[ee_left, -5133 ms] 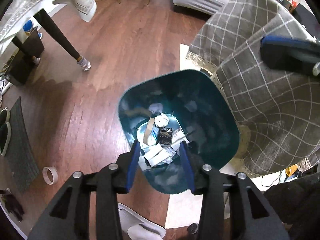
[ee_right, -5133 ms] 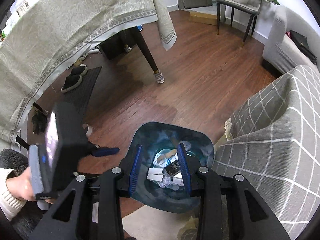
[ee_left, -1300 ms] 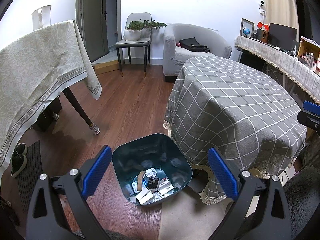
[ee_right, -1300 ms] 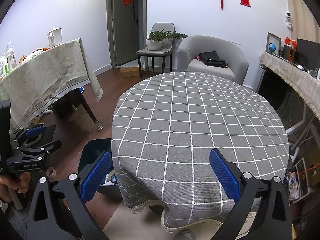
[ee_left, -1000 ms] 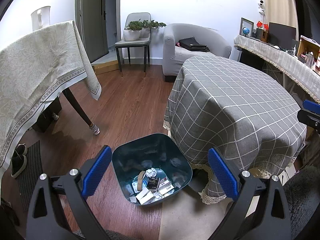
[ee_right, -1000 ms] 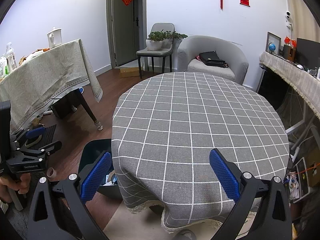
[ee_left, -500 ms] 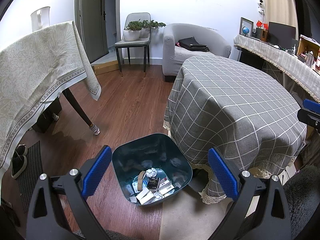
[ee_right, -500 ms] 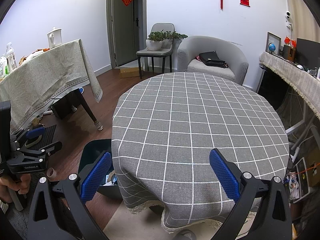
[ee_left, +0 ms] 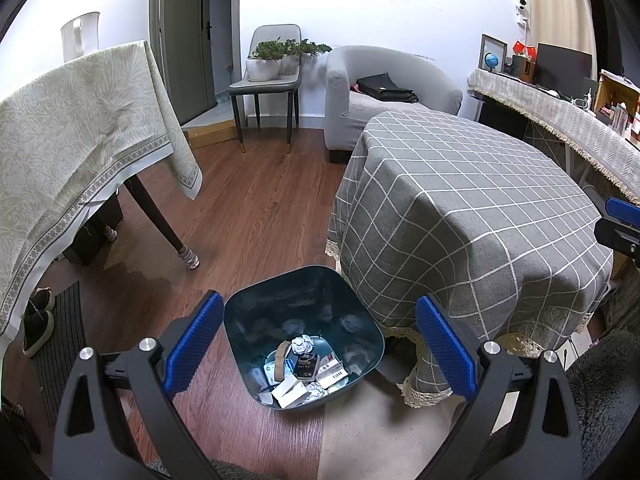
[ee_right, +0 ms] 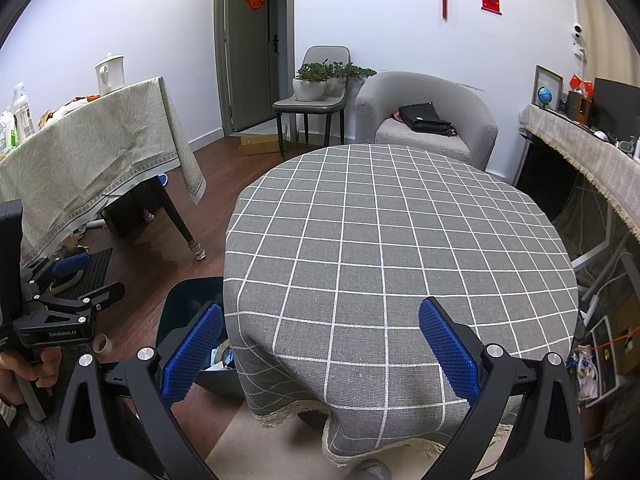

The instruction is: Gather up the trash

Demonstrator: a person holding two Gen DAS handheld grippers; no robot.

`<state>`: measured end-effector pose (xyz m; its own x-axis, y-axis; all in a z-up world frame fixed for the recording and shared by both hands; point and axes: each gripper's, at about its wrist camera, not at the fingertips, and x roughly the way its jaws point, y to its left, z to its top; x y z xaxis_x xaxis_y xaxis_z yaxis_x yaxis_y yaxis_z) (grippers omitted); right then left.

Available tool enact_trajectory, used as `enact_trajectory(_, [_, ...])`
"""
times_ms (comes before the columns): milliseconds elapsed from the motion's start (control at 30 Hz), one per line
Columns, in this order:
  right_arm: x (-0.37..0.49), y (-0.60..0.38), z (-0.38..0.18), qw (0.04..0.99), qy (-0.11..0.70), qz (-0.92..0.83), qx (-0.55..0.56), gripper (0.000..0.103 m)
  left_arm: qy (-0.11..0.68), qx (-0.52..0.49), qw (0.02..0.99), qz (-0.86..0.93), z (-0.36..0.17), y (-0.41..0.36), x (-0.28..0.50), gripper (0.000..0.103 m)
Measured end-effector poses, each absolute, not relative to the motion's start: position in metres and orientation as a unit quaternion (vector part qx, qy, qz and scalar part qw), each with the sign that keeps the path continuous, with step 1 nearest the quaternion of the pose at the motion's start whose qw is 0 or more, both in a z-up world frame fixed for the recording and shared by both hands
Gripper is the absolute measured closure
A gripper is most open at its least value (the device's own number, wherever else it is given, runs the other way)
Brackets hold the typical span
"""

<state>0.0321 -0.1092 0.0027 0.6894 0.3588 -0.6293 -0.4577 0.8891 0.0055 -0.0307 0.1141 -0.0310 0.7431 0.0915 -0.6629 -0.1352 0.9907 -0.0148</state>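
Note:
A dark teal trash bin [ee_left: 256, 320] stands on the wood floor beside the round table with the grey checked cloth [ee_left: 460, 200]. Inside it lies trash [ee_left: 300, 372]: small boxes, crumpled paper and a tape roll. My left gripper [ee_left: 318, 346] hovers above the bin, open wide, nothing between its blue pads. My right gripper [ee_right: 320, 350] is held over the near edge of the checked table [ee_right: 380, 240], also open and empty. In the right wrist view the bin [ee_right: 188, 308] peeks out at the table's left, and the left gripper [ee_right: 60, 304] shows in a hand at the far left.
A table under a beige cloth [ee_left: 68, 132] stands to the left, its dark leg [ee_left: 160, 220] on the floor. A grey armchair [ee_left: 384, 88] with a black bag, a chair with potted plants [ee_left: 272, 68] and a cluttered side counter [ee_left: 560, 112] line the back. Shoes lie on a mat [ee_left: 44, 320].
Five seconds ago both grippers were shut-narrow right over the bin, looking down. Since then they have risen and opened wide; over the last second nothing moved.

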Motion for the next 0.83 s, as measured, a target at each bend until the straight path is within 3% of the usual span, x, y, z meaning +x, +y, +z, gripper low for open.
enact_trajectory(833, [0.0317, -0.1080, 0.0031, 0.916, 0.325, 0.223, -0.077, 0.003, 0.354, -0.041, 0.932, 0.063, -0.0337, 0.1202, -0.0313, 0.004])
